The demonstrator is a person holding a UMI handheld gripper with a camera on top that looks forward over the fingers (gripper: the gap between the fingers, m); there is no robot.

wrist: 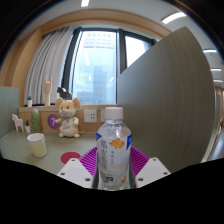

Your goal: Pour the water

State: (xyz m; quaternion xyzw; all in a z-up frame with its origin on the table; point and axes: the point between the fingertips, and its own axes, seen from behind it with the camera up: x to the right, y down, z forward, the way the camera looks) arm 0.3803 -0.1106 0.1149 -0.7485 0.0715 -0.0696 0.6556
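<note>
pale desk [25, 150] (window [100, 65] behind), tool [113, 168] clamps upright bottle [113, 150].

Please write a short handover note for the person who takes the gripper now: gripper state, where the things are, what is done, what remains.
Gripper: shut on the water bottle, held upright, cap on.
Paper cup: standing on the table, ahead of the fingers and off to one side, near the stuffed mouse toy.
Done: bottle is gripped.
Left: the cap is on, so no pouring yet; bring the bottle to the cup and pour.
</note>
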